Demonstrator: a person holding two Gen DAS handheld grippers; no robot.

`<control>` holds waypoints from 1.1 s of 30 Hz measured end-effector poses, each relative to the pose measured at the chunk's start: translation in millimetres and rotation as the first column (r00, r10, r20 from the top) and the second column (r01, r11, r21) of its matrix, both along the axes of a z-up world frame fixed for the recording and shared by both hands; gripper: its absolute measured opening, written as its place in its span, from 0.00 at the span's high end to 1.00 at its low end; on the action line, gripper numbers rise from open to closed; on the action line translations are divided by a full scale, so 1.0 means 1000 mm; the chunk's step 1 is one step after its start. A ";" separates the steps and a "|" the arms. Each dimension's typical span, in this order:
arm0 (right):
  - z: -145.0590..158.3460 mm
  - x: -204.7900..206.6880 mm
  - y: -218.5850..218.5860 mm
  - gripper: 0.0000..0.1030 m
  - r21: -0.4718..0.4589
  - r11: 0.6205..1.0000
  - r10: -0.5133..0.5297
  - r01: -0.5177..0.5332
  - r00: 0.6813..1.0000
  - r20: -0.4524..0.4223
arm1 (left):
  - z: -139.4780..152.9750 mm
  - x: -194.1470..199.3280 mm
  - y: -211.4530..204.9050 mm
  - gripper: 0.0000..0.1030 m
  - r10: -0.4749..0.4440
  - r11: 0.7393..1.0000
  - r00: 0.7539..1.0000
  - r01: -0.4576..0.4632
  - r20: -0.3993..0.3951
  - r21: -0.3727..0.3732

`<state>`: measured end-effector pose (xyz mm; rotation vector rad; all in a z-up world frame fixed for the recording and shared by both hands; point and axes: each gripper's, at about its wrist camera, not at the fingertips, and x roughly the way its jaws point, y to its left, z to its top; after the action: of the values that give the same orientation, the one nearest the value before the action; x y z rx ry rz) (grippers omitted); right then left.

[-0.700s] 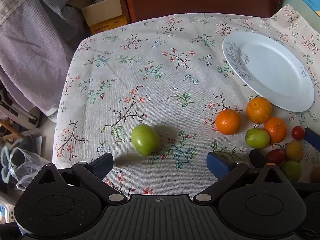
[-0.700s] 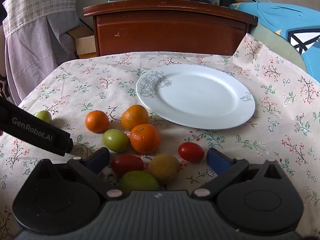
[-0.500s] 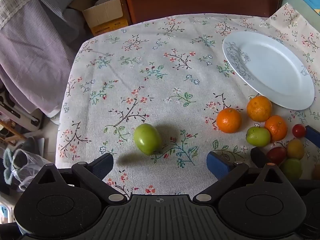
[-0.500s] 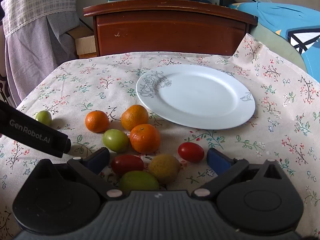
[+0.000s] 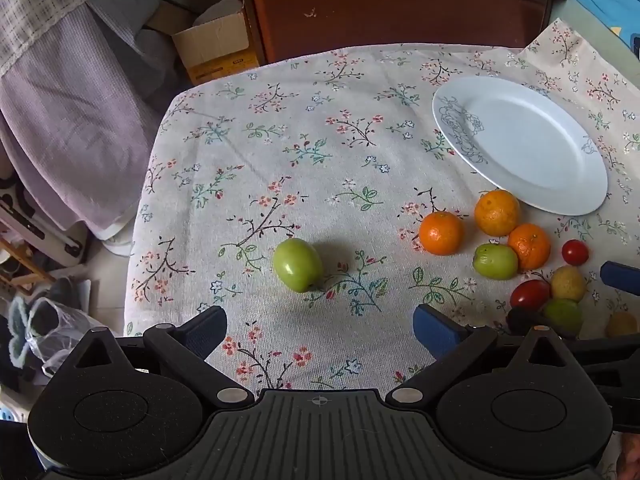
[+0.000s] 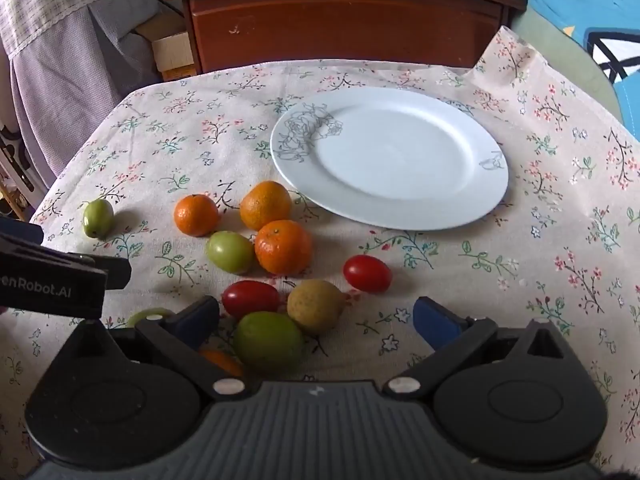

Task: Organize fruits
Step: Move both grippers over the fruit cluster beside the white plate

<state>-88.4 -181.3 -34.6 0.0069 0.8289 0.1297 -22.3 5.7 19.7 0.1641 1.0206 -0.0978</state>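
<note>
A lone green fruit (image 5: 297,265) lies on the floral tablecloth just beyond my open left gripper (image 5: 318,328), nothing between its fingers. To the right lies a cluster: three oranges (image 5: 441,233), a green fruit (image 5: 495,261), two red tomatoes (image 5: 575,252) and yellowish fruits (image 5: 568,283). In the right wrist view my right gripper (image 6: 316,318) stands open over the near fruits: a red tomato (image 6: 250,299), a yellow-brown fruit (image 6: 315,306) and a green fruit (image 6: 268,342). The second tomato (image 6: 367,273) and oranges (image 6: 283,252) lie just past them. An empty white plate (image 6: 390,158) sits behind.
A dark wooden cabinet (image 6: 344,20) stands behind the table. Purple cloth (image 5: 60,120), a cardboard box (image 5: 212,46) and floor clutter lie left of the table edge. The left gripper's body (image 6: 52,280) shows at the left of the right wrist view. Blue bedding (image 6: 580,20) is at the right.
Both grippers have risen and drawn back a little, so the fruits and plate sit lower in view. No fruit has moved.
</note>
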 end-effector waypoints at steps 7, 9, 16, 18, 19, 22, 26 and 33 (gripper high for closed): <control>0.023 -0.013 -0.007 0.01 -0.033 0.999 -0.042 0.043 0.999 0.032 | 0.008 -0.012 0.003 0.02 0.000 1.000 1.000 0.000 -0.003 -0.006; 0.029 -0.016 -0.010 0.01 -0.039 0.997 -0.068 0.068 0.998 0.015 | 0.011 -0.016 0.002 0.02 -0.008 1.000 1.000 0.008 0.004 -0.011; 0.039 -0.036 -0.026 0.01 -0.042 0.990 -0.134 0.133 0.991 -0.018 | 0.017 -0.032 -0.003 0.02 -0.034 0.999 0.999 0.034 -0.002 -0.022; 0.042 -0.044 -0.029 0.01 -0.025 0.990 -0.140 0.139 0.990 -0.009 | 0.017 -0.039 -0.005 0.02 -0.040 0.999 0.999 0.040 -0.007 -0.014; 0.044 -0.048 -0.031 0.01 -0.015 0.990 -0.144 0.144 0.990 -0.010 | 0.017 -0.042 -0.005 0.02 -0.042 0.999 0.999 0.042 -0.014 -0.014; 0.046 -0.056 -0.037 0.01 0.015 0.986 -0.165 0.166 0.985 -0.042 | 0.019 -0.051 -0.004 0.02 -0.040 0.999 0.999 0.039 -0.030 -0.028; 0.040 -0.065 -0.048 0.01 0.083 0.971 -0.212 0.222 0.970 -0.118 | 0.021 -0.061 -0.006 0.02 -0.039 0.999 0.999 0.039 -0.037 -0.015; 0.036 -0.069 -0.055 0.01 0.015 0.957 -0.283 0.291 0.942 -0.182 | 0.022 -0.069 -0.014 0.02 -0.043 0.999 0.997 0.042 -0.060 -0.023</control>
<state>-157.6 -236.7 1.6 0.1808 0.9946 -0.1317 -91.2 -8.3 42.1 0.1642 1.0763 -0.1529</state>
